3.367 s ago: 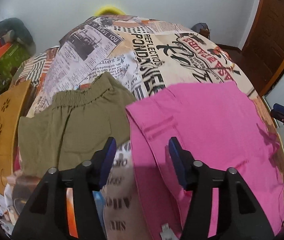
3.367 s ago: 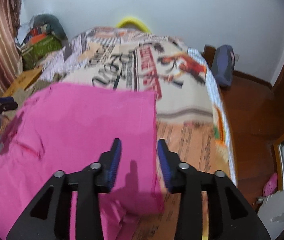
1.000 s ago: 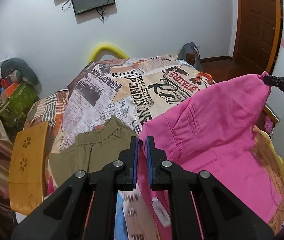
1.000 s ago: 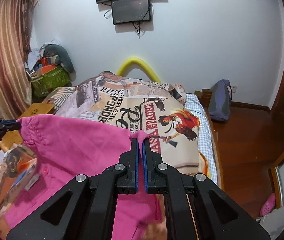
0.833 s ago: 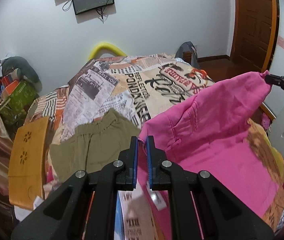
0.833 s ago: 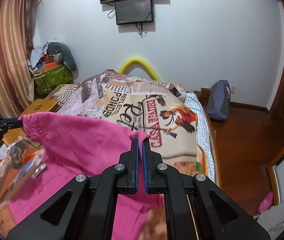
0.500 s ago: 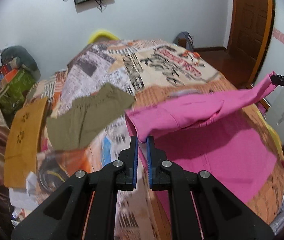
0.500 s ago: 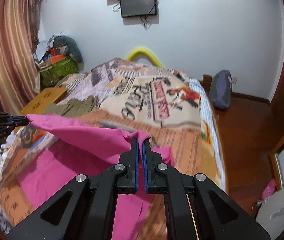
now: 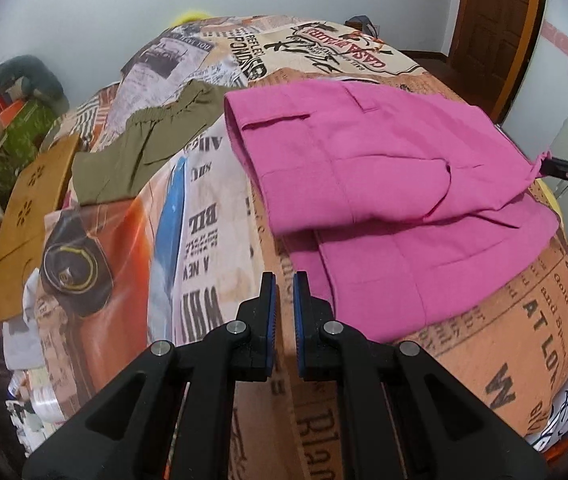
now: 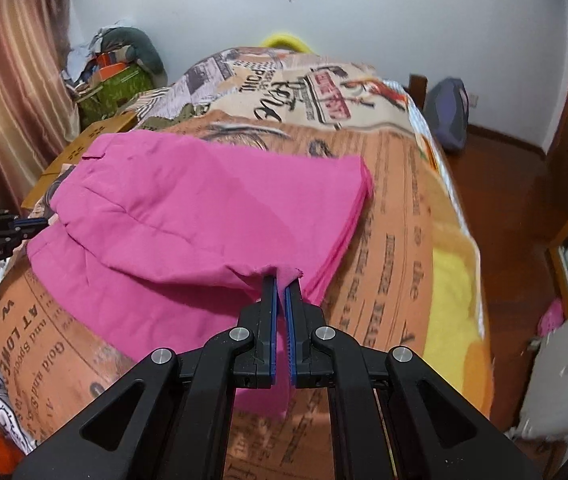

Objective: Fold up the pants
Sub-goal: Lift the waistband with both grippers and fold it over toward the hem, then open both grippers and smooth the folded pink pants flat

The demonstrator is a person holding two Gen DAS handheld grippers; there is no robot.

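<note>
The pink pants (image 9: 384, 168) lie folded over on the printed bedspread (image 9: 204, 208); they also show in the right wrist view (image 10: 188, 216). My left gripper (image 9: 283, 280) is nearly shut and empty, just off the pants' near left edge; it shows at the left of the right wrist view (image 10: 32, 222). My right gripper (image 10: 281, 280) is shut on a corner of the pink fabric and holds it slightly raised; it shows at the right edge of the left wrist view (image 9: 544, 168).
Olive shorts (image 9: 144, 148) lie on the bed's far left. A wooden board (image 9: 32, 208) leans beside the bed. Clutter (image 10: 116, 76) sits by the curtain (image 10: 12, 80). A dark bag (image 10: 448, 112) and a door (image 9: 496, 24) lie on the right.
Both grippers carried the lifted pink edge toward me and lowered it, folding the pants over. My left gripper has let go of the fabric and pulled back.
</note>
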